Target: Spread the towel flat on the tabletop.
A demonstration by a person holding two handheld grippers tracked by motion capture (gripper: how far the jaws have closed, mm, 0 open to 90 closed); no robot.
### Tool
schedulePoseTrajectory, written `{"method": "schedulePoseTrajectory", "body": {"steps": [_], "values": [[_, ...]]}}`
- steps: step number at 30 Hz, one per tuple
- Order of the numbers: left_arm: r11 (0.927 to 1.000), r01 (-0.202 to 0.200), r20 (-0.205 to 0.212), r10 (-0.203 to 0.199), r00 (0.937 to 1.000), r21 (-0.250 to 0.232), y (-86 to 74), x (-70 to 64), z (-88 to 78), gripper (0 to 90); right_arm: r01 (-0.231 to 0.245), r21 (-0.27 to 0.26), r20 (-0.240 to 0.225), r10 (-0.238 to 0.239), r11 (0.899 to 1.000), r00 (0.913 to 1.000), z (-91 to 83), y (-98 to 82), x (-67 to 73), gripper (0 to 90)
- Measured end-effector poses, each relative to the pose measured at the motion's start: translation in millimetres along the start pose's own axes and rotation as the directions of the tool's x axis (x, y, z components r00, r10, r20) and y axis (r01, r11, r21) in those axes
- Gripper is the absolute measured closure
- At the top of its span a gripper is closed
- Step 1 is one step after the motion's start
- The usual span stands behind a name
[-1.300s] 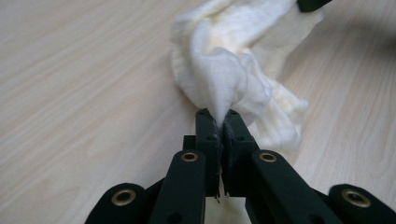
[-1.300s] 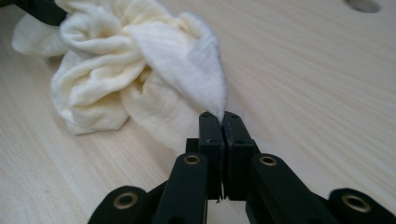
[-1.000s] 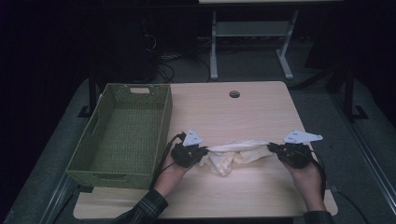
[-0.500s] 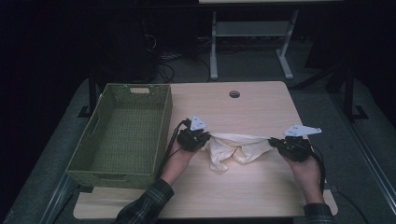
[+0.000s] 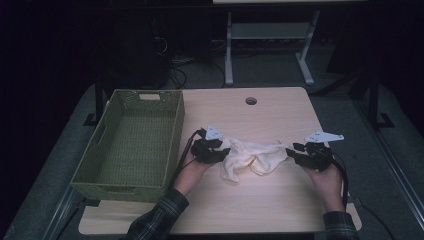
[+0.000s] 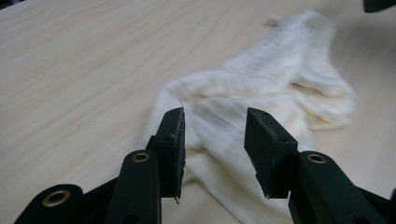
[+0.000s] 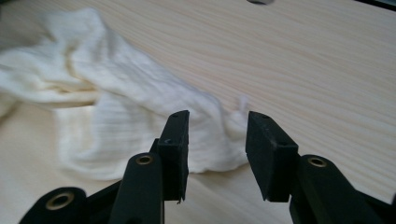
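A cream ribbed cloth [image 5: 252, 157] lies crumpled and slack on the wooden table [image 5: 280, 210], between my two grippers. At its left end is my left gripper [image 5: 220, 151]. Its jaws have just been opening and now stand apart over that end of the cloth [image 6: 261, 93], with the pads clear of the fabric. My right gripper [image 5: 295, 152] sits at the right end, and its jaws have just been opening too. In the right gripper view the cloth [image 7: 93, 93] corner lies below the gap of the right gripper [image 7: 217, 126], untouched. The left gripper [image 6: 215, 123] holds nothing.
A green woven basket [image 5: 120, 190] stands empty along the table's left side, close to my left hand. A round cable hole [image 5: 251, 100] is at the table's far middle. A metal stand [image 5: 265, 35] and cables lie on the floor beyond.
The cloth was stretched taut between both shut grippers. Both jaws have since opened and let it go, so it now lies slack on the table.
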State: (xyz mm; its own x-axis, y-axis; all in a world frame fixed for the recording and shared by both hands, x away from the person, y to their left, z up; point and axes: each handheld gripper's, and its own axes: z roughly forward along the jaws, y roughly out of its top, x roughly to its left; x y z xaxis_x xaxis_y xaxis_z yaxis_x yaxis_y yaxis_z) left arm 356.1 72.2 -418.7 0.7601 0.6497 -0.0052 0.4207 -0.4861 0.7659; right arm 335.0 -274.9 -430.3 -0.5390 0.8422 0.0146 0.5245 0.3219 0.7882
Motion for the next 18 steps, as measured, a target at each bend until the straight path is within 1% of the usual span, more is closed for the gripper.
{"method": "schedulePoseTrajectory", "body": {"steps": [2,4,5,6,9,12,13,15,16,18], "values": [[1.0000,-0.009,0.028,0.009,0.9996,0.002,-3.7,-9.4,-5.1,55.9,0.005,-0.015,-0.046,-0.006,1.000,0.9989,-5.1,-0.2,7.8,62.9],[0.9996,-0.027,0.041,0.027,0.9988,0.007,-8.0,-17.4,-9.3,54.6,0.029,-0.013,-0.087,-0.030,0.999,0.9958,-5.8,-0.6,19.3,64.3],[0.9993,-0.036,0.048,0.035,0.9982,0.010,-9.9,-20.4,-11.1,53.9,0.041,-0.011,-0.106,-0.042,0.999,0.9935,-5.5,-0.7,25.5,66.3],[0.9993,-0.034,0.055,0.033,0.9980,0.013,-12.2,-23.6,-12.6,53.3,0.049,-0.011,-0.124,-0.050,0.999,0.9910,-5.2,-1.2,31.6,67.9],[0.9986,-0.046,0.066,0.045,0.9968,0.025,-22.2,-31.3,-15.4,52.0,0.068,-0.004,-0.182,-0.068,0.998,0.9811,0.9,-1.6,46.8,69.7],[0.9963,-0.068,0.069,0.064,0.9955,0.053,-34.7,-38.6,-13.6,51.4,0.094,0.012,-0.212,-0.089,0.995,0.9732,11.8,-1.4,58.8,69.6],[0.9958,-0.068,0.070,0.064,0.9955,0.062,-37.4,-39.9,-11.6,50.6,0.099,0.017,-0.224,-0.093,0.995,0.9703,16.7,-1.3,63.7,69.6],[0.9956,-0.062,0.081,0.056,0.9951,0.070,-39.5,-40.8,-7.5,50.2,0.111,0.034,-0.238,-0.100,0.993,0.9661,24.4,-0.2,71.2,69.6],[0.9957,-0.059,0.084,0.053,0.9951,0.072,-39.7,-41.7,-5.3,49.7,0.120,0.037,-0.235,-0.108,0.992,0.9659,27.3,0.2,73.8,69.6],[0.9950,-0.068,0.085,0.062,0.9944,0.072,-40.0,-43.7,-1.2,48.6,0.133,0.046,-0.239,-0.118,0.990,0.9637,35.1,0.9,79.7,69.0]]}}
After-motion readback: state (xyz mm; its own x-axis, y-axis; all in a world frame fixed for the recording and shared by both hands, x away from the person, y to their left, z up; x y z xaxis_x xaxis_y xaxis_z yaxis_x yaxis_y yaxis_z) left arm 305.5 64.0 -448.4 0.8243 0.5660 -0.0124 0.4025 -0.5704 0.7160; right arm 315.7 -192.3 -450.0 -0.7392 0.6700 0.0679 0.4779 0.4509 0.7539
